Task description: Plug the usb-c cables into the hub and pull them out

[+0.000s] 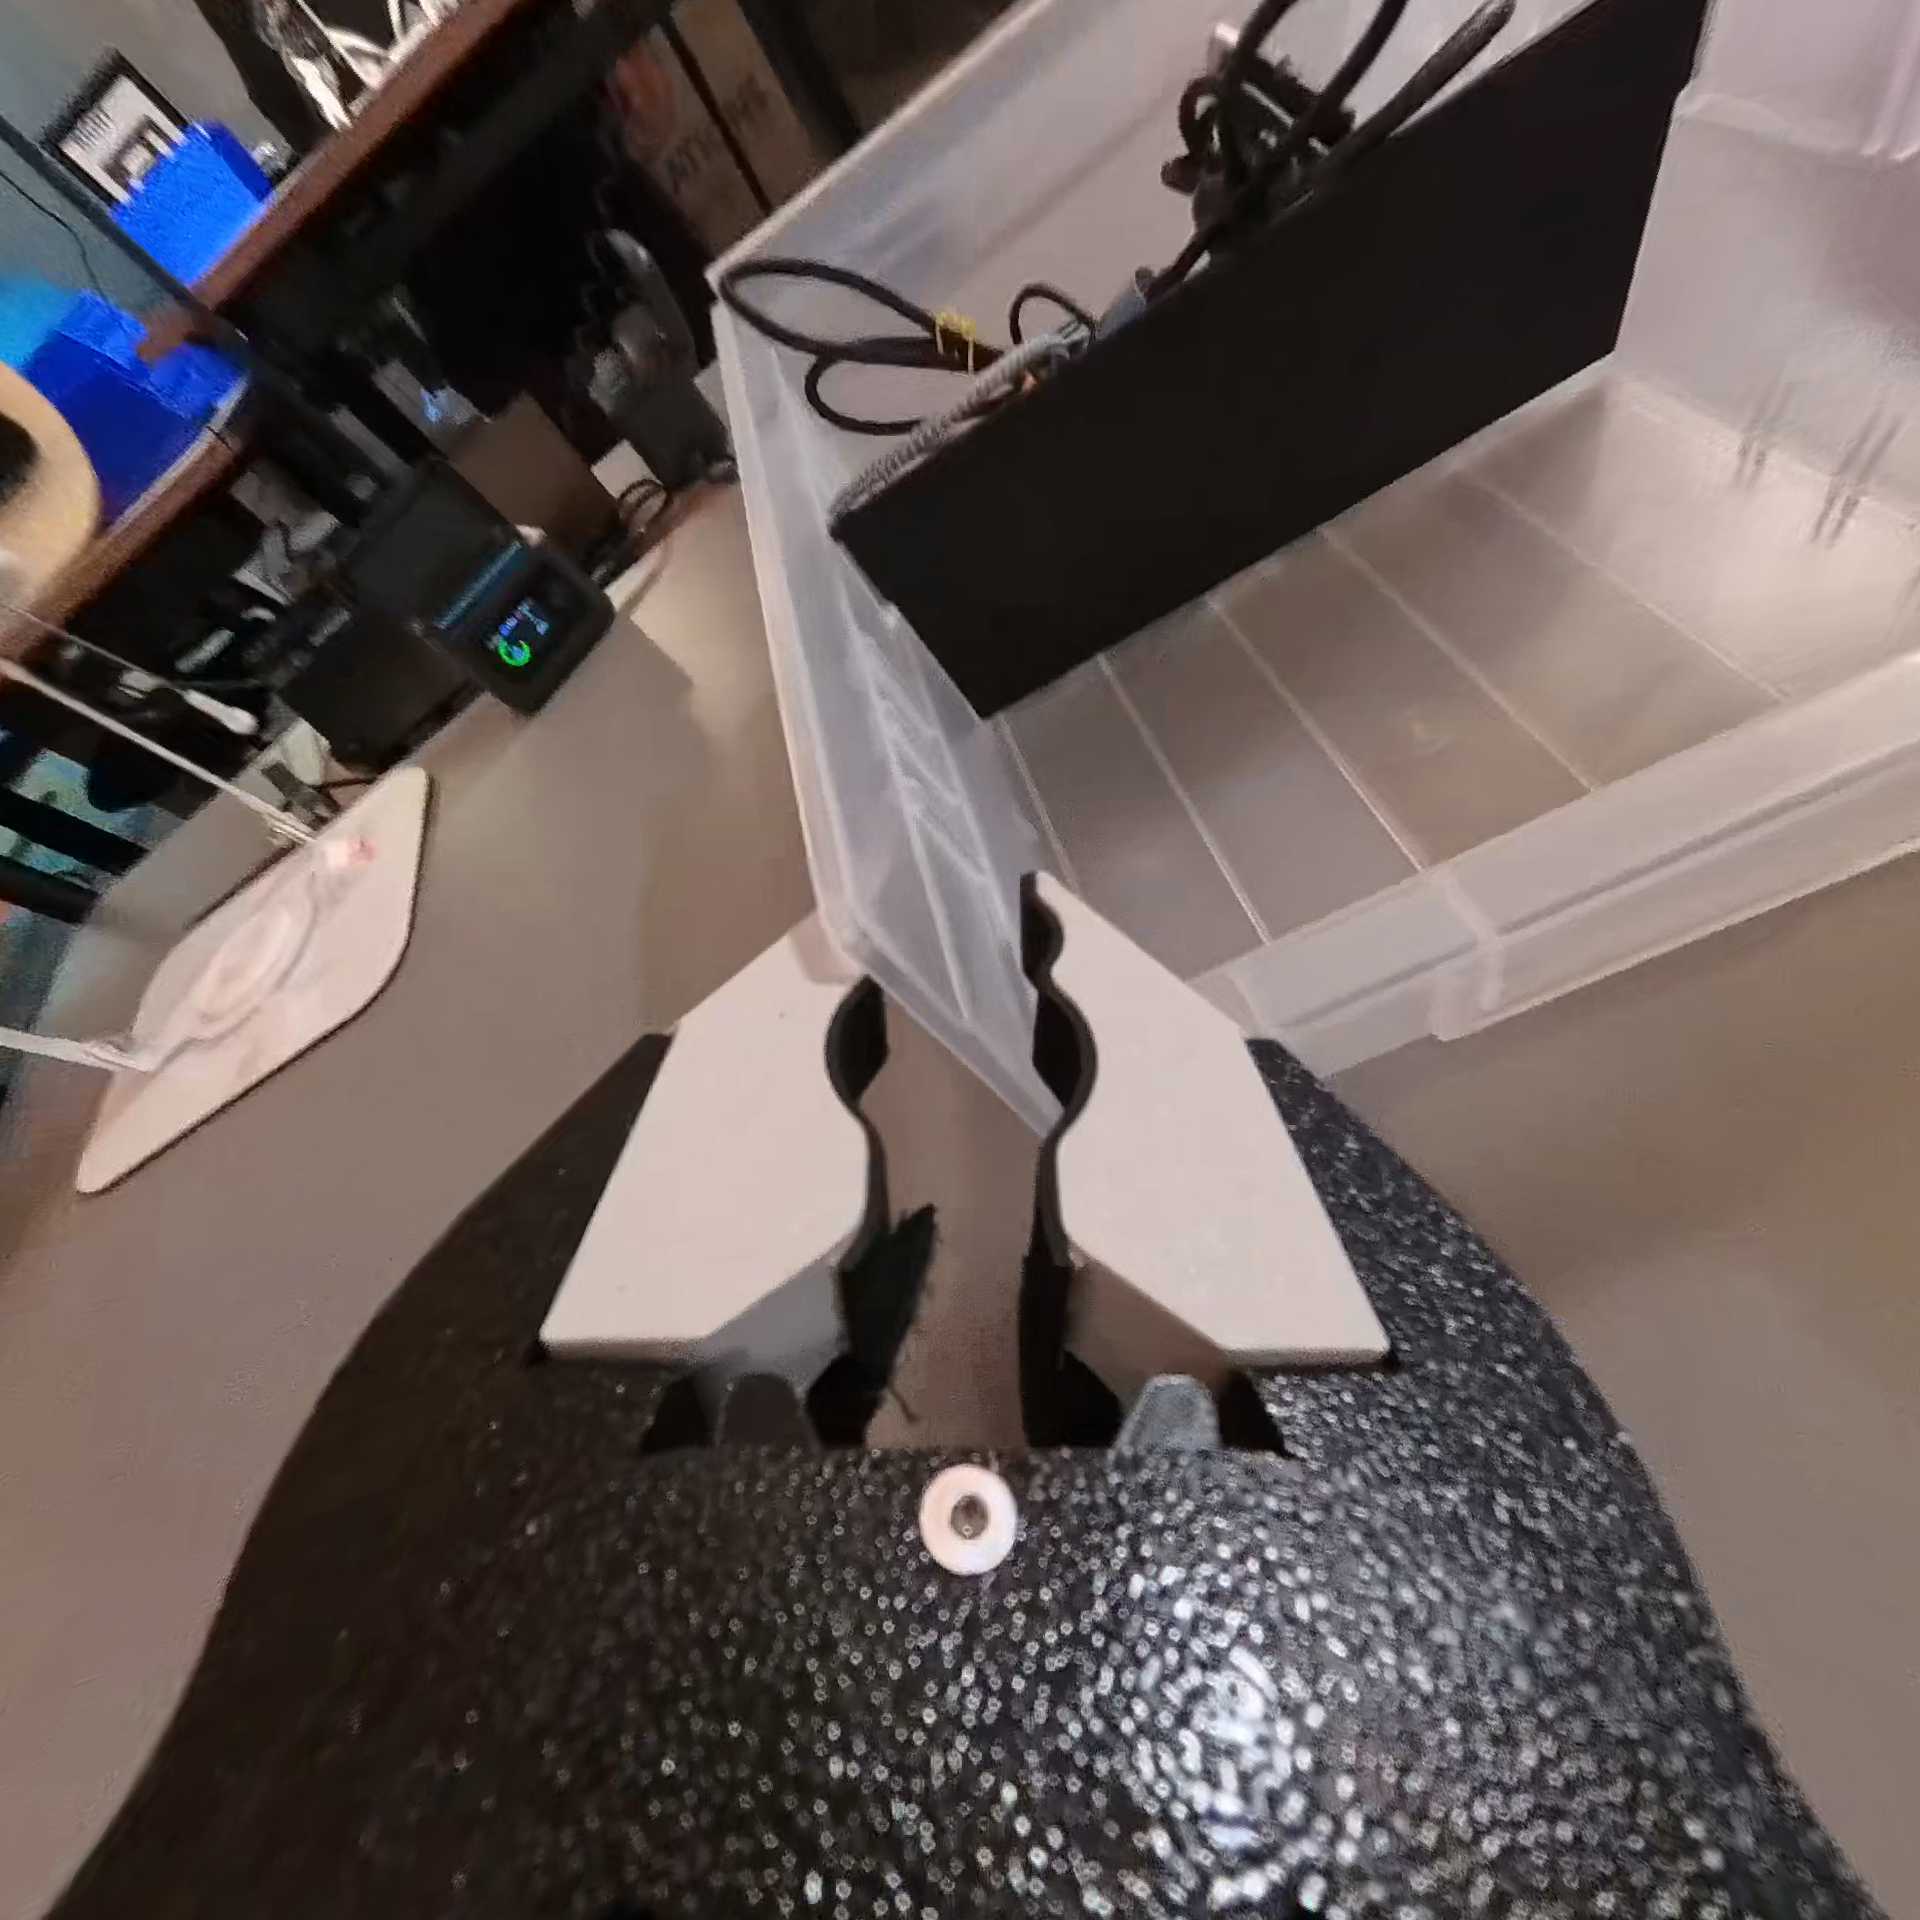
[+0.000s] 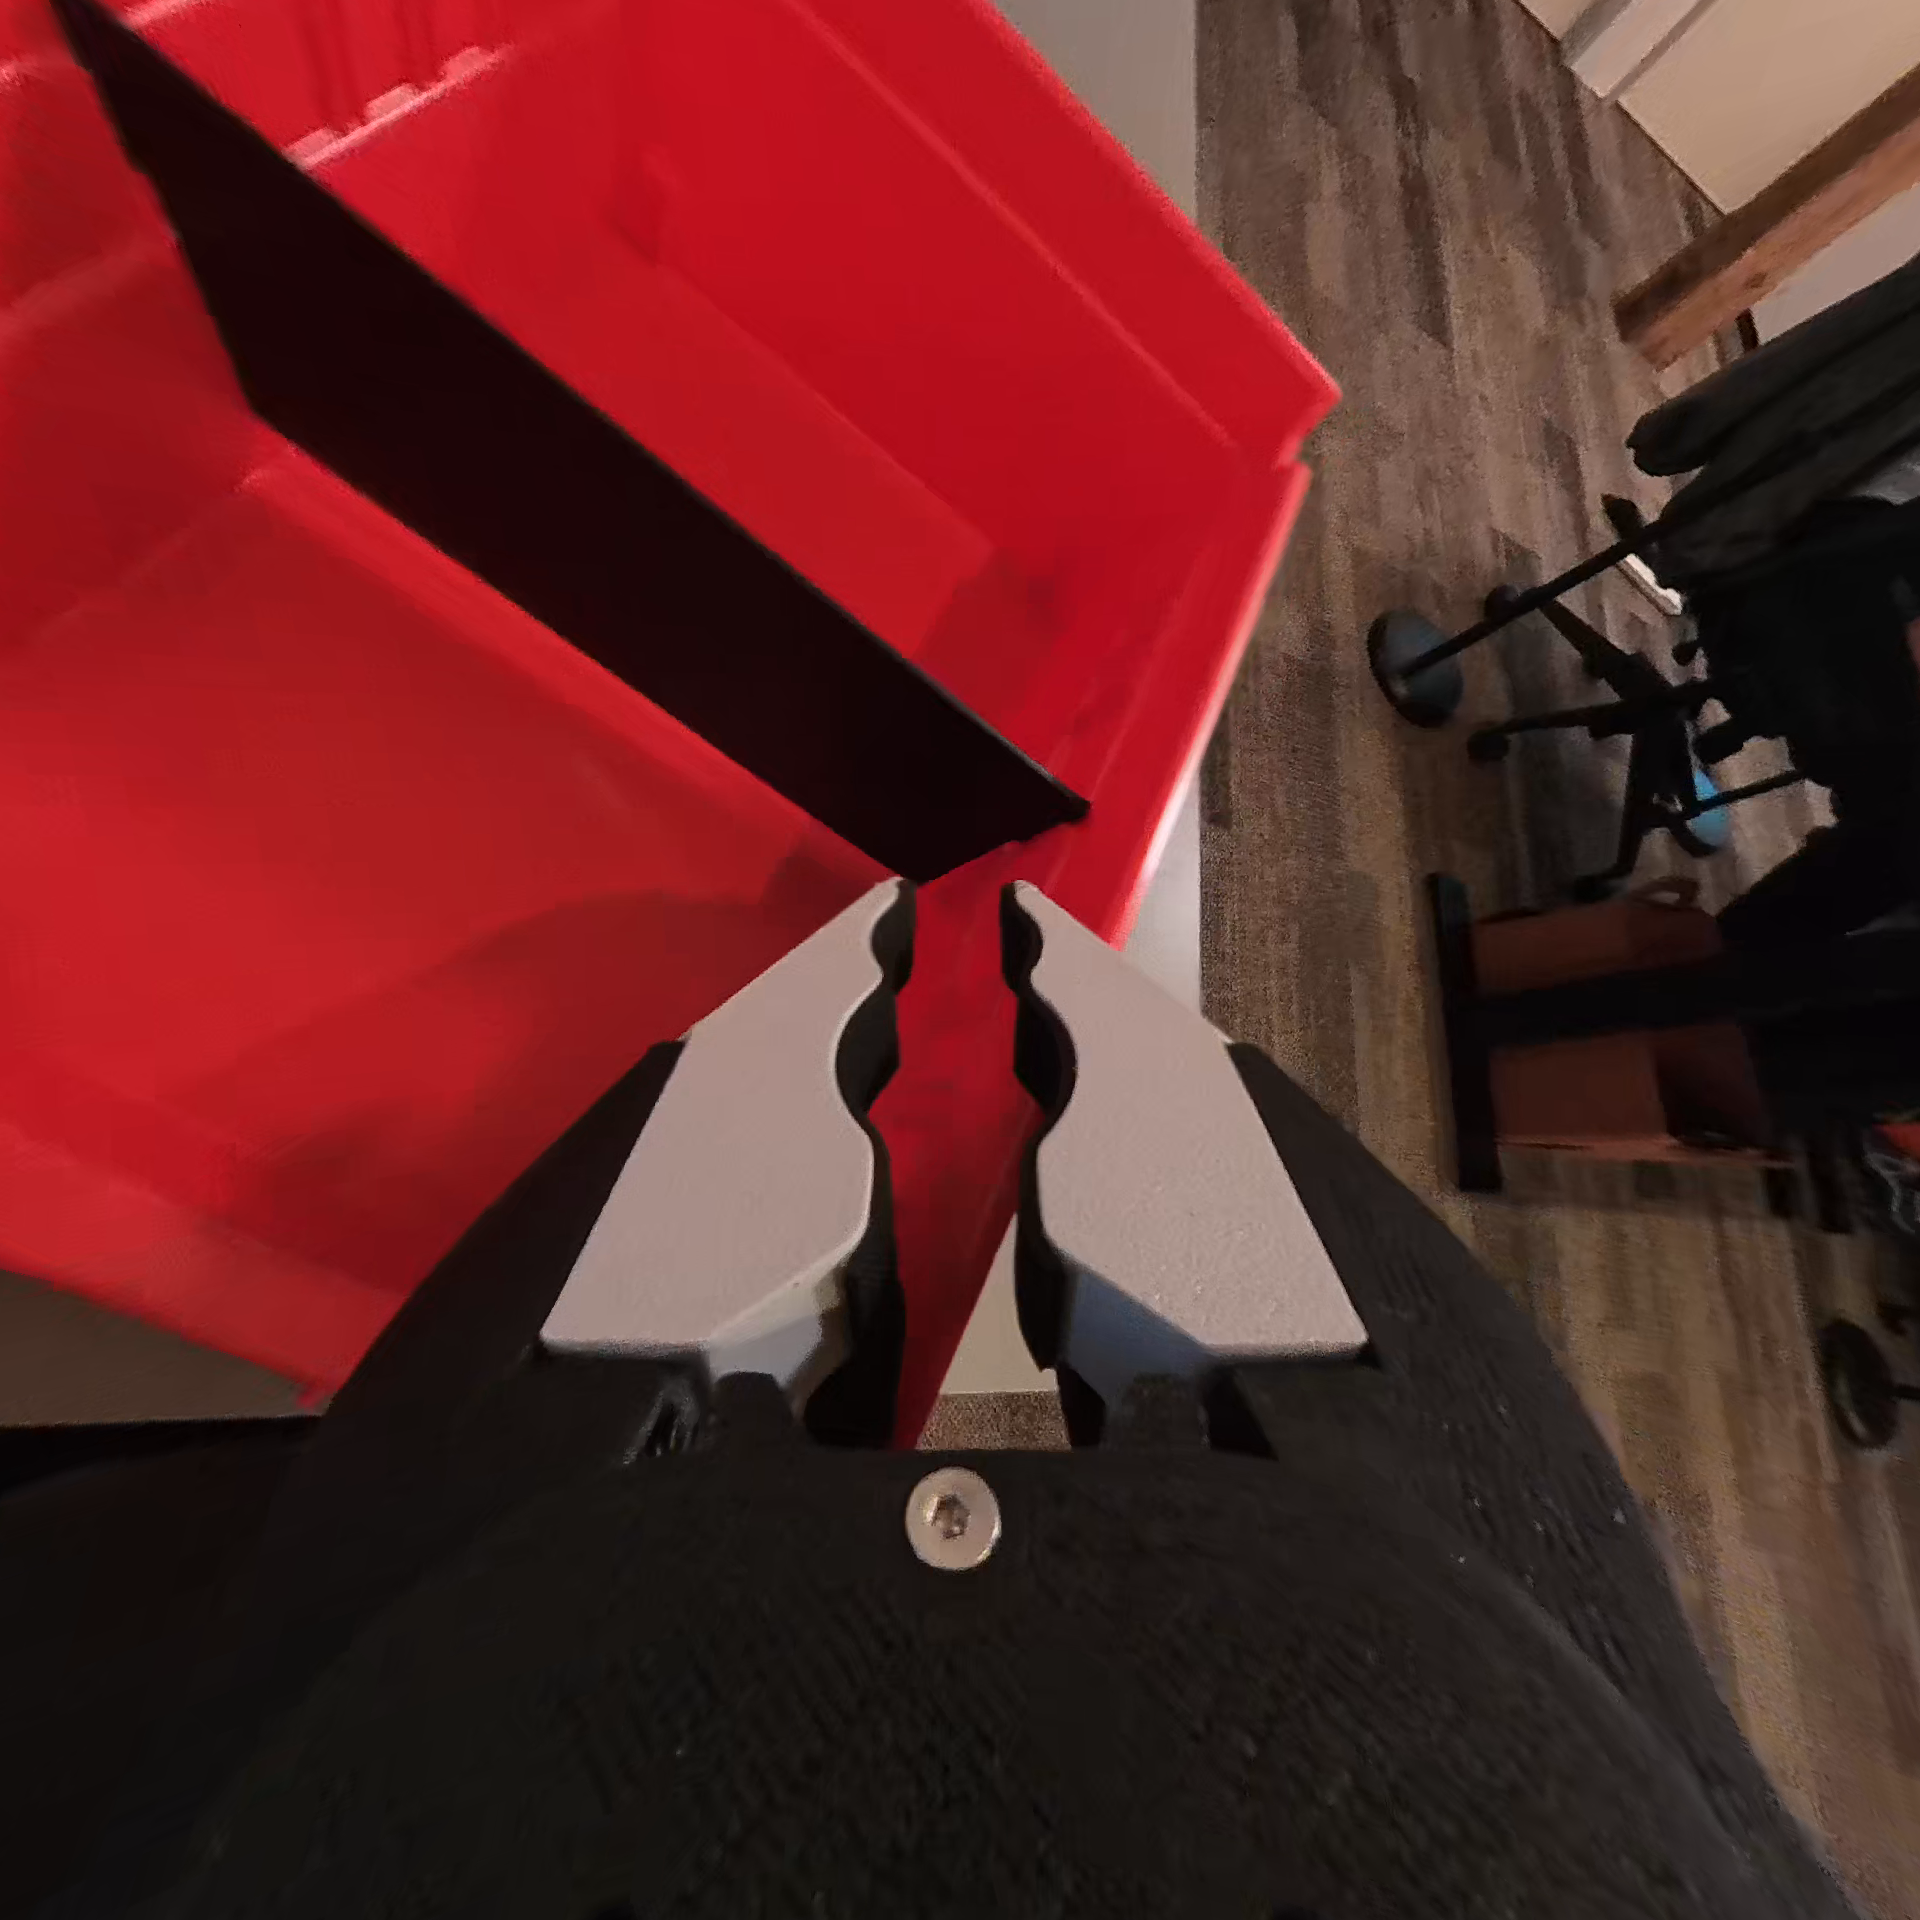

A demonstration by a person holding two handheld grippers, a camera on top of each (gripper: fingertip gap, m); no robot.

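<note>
A black board (image 1: 1247, 436) lies tilted over a clear plastic bin (image 1: 1558, 883). On it sit black looped usb-c cables (image 1: 831, 343), a grey braided cable (image 1: 935, 436) and a blurred dark cluster (image 1: 1247, 114) where I cannot make out the hub. My left gripper (image 1: 948, 935) is open and empty, its fingers either side of the bin's near corner. In the right wrist view the same black board's edge (image 2: 582, 540) crosses a red bin (image 2: 364, 831). My right gripper (image 2: 958, 891) is open with a narrow gap, empty, just short of the board's corner, over the red bin's rim.
A grey tabletop (image 1: 520, 1091) holds a pale mat (image 1: 270, 966) at the left and a small black device with a lit screen (image 1: 520, 634). Shelves with blue boxes (image 1: 187, 197) stand behind. Right of the red bin are a carpeted floor (image 2: 1403, 520) and a chair base (image 2: 1621, 707). Across from one pair of fingers to the other is roughly 50 centimeters.
</note>
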